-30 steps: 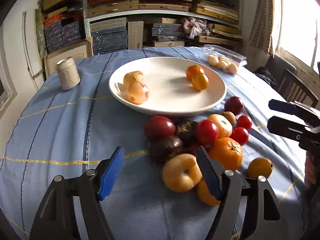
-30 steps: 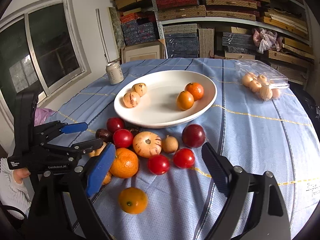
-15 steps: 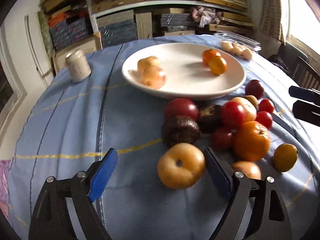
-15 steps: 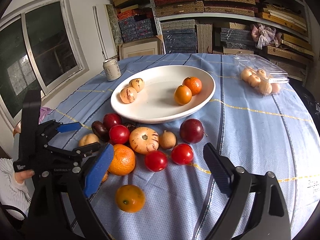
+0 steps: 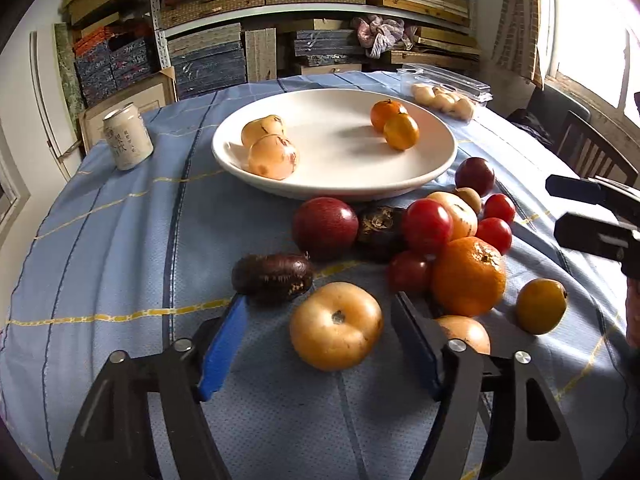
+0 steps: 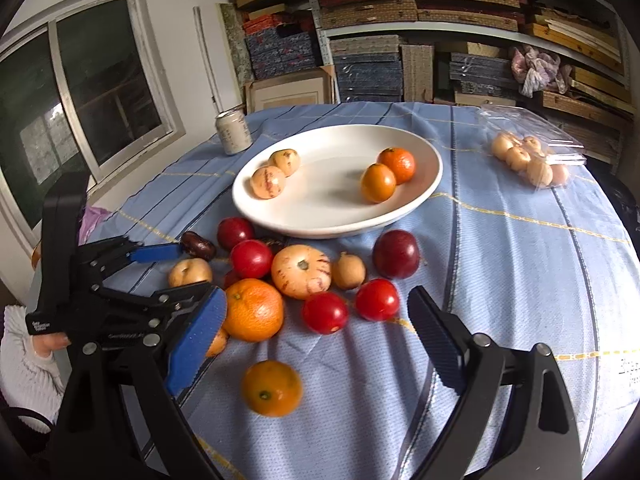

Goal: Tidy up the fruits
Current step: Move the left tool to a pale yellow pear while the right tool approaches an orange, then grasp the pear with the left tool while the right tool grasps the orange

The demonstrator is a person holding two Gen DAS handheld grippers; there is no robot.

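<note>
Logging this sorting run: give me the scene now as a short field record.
plate: white plate holding two pale striped fruits and two orange ones
loose fruit: cluster on the blue tablecloth in front of the plate
left tongs: open, straddling the pale round fruit
right tongs: open, empty, above the small orange
other: can, plastic pack of small fruits

My left gripper (image 5: pixel 320 344) stands wide around the tan fruit (image 5: pixel 336 326), with bare cloth on both sides of it. Just beyond that fruit a dark oblong fruit (image 5: pixel 273 278) and a big orange (image 5: pixel 468 276) crowd the way to the white plate (image 5: pixel 436 168). Left of the plate, the tabletop (image 5: pixel 120 240) lies bare up to the can (image 5: pixel 128 136).
</note>
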